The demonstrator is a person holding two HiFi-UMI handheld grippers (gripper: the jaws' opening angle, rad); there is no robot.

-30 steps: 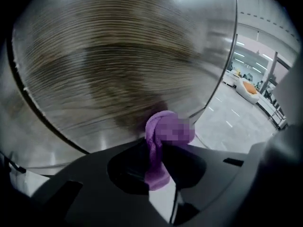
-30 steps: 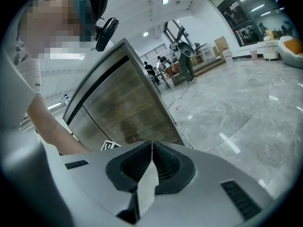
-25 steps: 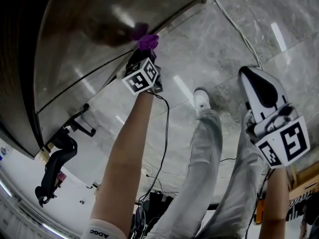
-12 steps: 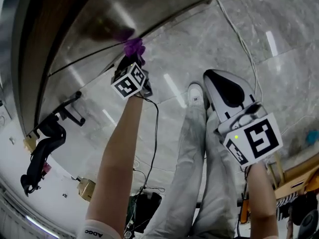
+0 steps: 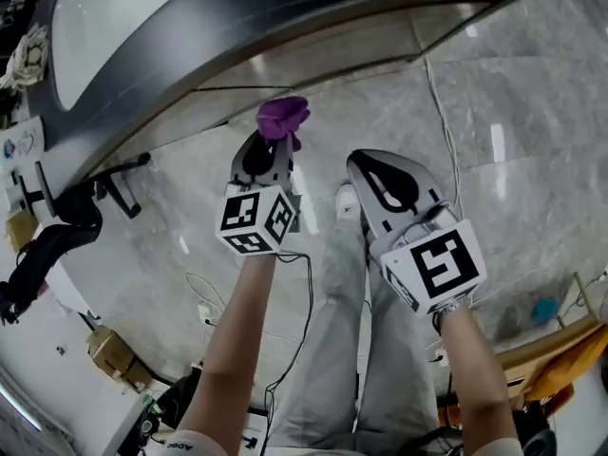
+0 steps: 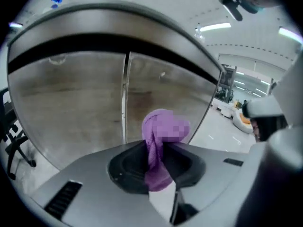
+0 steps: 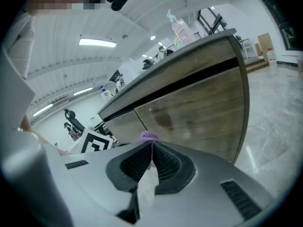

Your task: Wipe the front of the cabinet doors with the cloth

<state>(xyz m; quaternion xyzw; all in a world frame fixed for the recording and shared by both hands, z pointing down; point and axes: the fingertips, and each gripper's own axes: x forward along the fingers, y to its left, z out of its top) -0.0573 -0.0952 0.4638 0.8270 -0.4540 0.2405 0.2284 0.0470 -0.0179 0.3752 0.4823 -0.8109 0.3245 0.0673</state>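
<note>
The cabinet doors (image 6: 71, 98) are brown wood-grain panels under a dark countertop, with a vertical seam (image 6: 125, 98) between them. They also show in the head view as a brown strip of cabinet doors (image 5: 313, 50). My left gripper (image 5: 269, 148) is shut on a bunched purple cloth (image 5: 283, 118). In the left gripper view the cloth (image 6: 158, 131) sticks out past that gripper (image 6: 158, 150), right in front of the seam. I cannot tell if it touches the door. My right gripper (image 5: 372, 167) hangs beside the left one, shut with nothing in it. In its own view the right gripper (image 7: 151, 156) faces the doors (image 7: 199, 108).
A person's grey trouser legs (image 5: 342, 350) and a white shoe (image 5: 346, 201) stand on the marble floor. A white cable (image 5: 445, 112) runs along the floor on the right. An office chair (image 5: 52, 231) and a cardboard box (image 5: 109, 354) are at the left. Bottles (image 7: 182, 30) stand on the countertop.
The head view has swung up and the countertop now shows. The left gripper with the cloth has drawn back from the door. The right gripper has moved left, close beside it.
</note>
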